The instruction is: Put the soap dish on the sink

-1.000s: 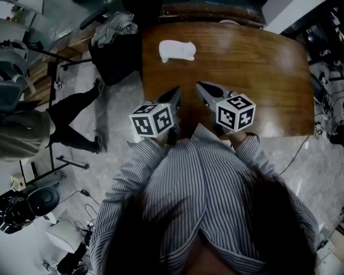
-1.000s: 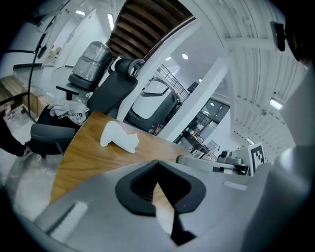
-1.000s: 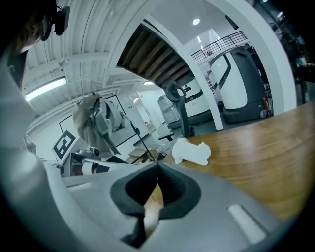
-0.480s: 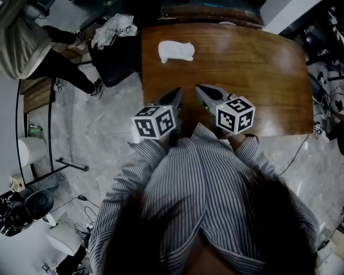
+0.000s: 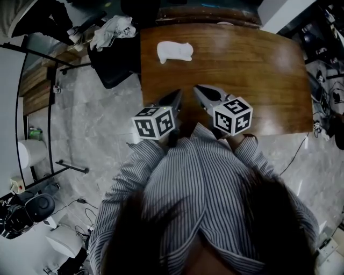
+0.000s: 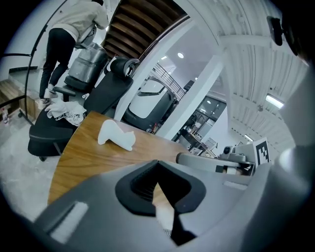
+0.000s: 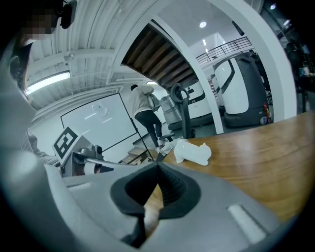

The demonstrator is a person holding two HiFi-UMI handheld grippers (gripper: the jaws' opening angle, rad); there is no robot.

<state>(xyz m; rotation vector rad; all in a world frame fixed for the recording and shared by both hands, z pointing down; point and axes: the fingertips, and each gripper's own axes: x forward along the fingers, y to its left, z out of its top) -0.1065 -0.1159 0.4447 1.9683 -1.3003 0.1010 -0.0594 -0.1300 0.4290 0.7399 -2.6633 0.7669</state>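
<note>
The white soap dish (image 5: pixel 174 51) lies on the far left part of the brown wooden table (image 5: pixel 258 70), with nothing touching it. It also shows in the left gripper view as the soap dish (image 6: pixel 116 135) and in the right gripper view as the soap dish (image 7: pixel 193 152), ahead of both sets of jaws. My left gripper (image 5: pixel 176 94) and right gripper (image 5: pixel 198 89) hover side by side over the table's near edge, well short of the dish. Both point toward it. The left gripper (image 6: pixel 157 165) and the right gripper (image 7: pixel 157 166) are shut, tips together, holding nothing.
A black chair (image 5: pixel 115 56) with a crumpled cloth (image 5: pixel 113 27) on it stands against the table's left side. A person (image 5: pixel 37 13) is at the far left on the marble floor. A black rail (image 5: pixel 51 107) runs down the left. Cables (image 5: pixel 322 86) lie to the right of the table.
The person in the background has walked from the left side to the far top-left corner. Both grippers and the soap dish have stayed where they were.
</note>
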